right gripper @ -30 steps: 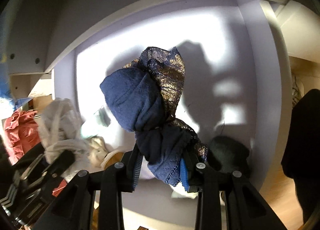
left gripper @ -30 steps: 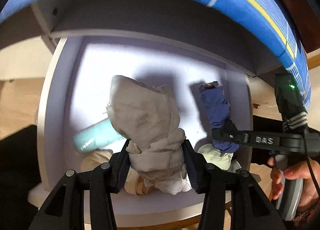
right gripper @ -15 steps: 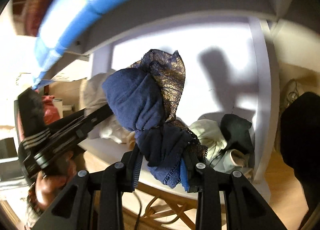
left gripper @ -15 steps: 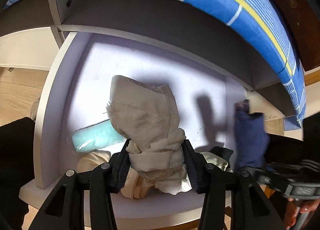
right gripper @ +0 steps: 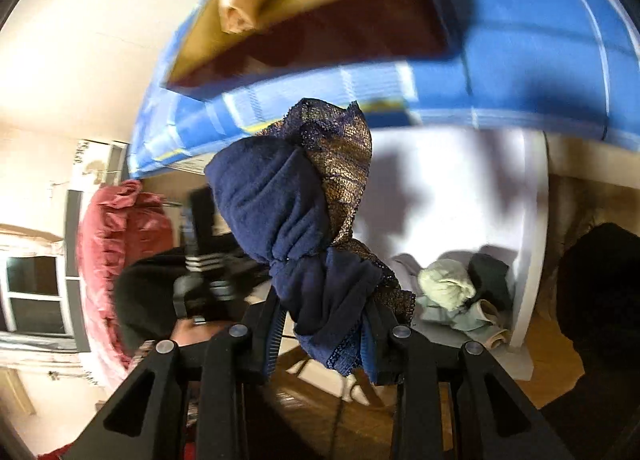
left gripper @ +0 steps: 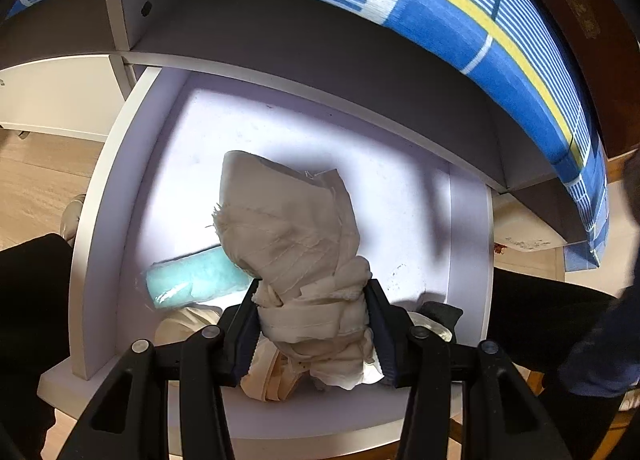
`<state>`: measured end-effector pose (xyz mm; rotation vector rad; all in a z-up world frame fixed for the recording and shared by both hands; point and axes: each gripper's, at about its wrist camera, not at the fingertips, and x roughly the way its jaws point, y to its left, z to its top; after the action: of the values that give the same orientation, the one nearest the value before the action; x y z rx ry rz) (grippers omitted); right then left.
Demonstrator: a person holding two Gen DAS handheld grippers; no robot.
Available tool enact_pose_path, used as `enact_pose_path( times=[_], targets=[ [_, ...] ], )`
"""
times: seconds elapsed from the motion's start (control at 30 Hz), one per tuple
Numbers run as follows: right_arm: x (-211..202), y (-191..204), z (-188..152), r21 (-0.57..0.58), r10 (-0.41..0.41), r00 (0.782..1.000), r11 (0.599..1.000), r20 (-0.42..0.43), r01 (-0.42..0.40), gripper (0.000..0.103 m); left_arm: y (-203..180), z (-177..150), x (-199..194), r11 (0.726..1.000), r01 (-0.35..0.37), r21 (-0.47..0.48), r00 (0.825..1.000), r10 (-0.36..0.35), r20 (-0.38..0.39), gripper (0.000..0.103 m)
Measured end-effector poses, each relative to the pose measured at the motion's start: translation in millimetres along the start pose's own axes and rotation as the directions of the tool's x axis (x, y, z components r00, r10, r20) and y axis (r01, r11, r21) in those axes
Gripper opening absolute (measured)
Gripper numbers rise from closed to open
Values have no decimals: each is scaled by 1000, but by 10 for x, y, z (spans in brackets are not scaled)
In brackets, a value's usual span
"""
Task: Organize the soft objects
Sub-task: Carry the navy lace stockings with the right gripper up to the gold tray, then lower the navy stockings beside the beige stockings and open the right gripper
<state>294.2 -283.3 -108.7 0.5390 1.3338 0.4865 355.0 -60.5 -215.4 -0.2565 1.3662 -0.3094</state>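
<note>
Here, both your grippers carry knotted bundles above the white shelf (left gripper: 468, 219).
Left gripper (left gripper: 312, 324) pinches the beige cloth bundle (left gripper: 296, 244); right gripper (right gripper: 324, 324) clamps the navy lace-trimmed bundle (right gripper: 296, 219), whose loose tail could snag the blue striped cloth (right gripper: 520, 71).

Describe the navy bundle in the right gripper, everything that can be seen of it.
The navy bundle is soft knit fabric knotted into a lump, with a strip of dark lace that glints gold wrapped over its upper right side and trailing out by the right jaw. A scalloped lace hem hangs below. The right gripper is shut on its narrow lower part, both pads pressing the cloth, so the bulging top stands up past the fingertips. It hangs in the air in front of the blue striped cloth, touching nothing else that shows.
</note>
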Motion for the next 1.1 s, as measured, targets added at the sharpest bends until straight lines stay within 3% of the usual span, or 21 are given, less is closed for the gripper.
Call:
enact_pose_path(
  times=[0.17, 0.3, 0.53, 0.77, 0.87, 1.0, 1.1],
  targets=[
    [-384, 349, 357, -33, 66, 996, 997, 61, -64, 33, -9, 0, -21, 1000, 22, -6, 1000, -22, -1, 49],
    [-542, 519, 833, -13, 53, 991, 999, 121, -52, 33, -16, 8, 1, 999, 33, -9, 999, -33, -3, 49],
    [-384, 507, 1778, 160, -48, 981, 987, 190, 18, 33, 1, 28, 28, 998, 59, -18, 998, -59, 4, 49],
    [-143, 353, 2278, 316, -72, 976, 949, 207, 3, 33, 53, 61, 8, 995, 86, -50, 996, -86, 7, 49],
    [-64, 351, 2418, 358, -101, 972, 934, 210, 20, 37, 63, 78, 19, 993, 102, -64, 995, -102, 2, 49],
    [-33, 363, 2558, 377, -133, 962, 926, 238, 35, 69, 66, 75, 18, 991, 120, -66, 993, -120, 3, 49],
    [-27, 458, 2599, 310, -195, 955, 943, 225, 120, 69, 72, 75, 13, 990, 122, -68, 992, -122, 7, 49]
  ],
)
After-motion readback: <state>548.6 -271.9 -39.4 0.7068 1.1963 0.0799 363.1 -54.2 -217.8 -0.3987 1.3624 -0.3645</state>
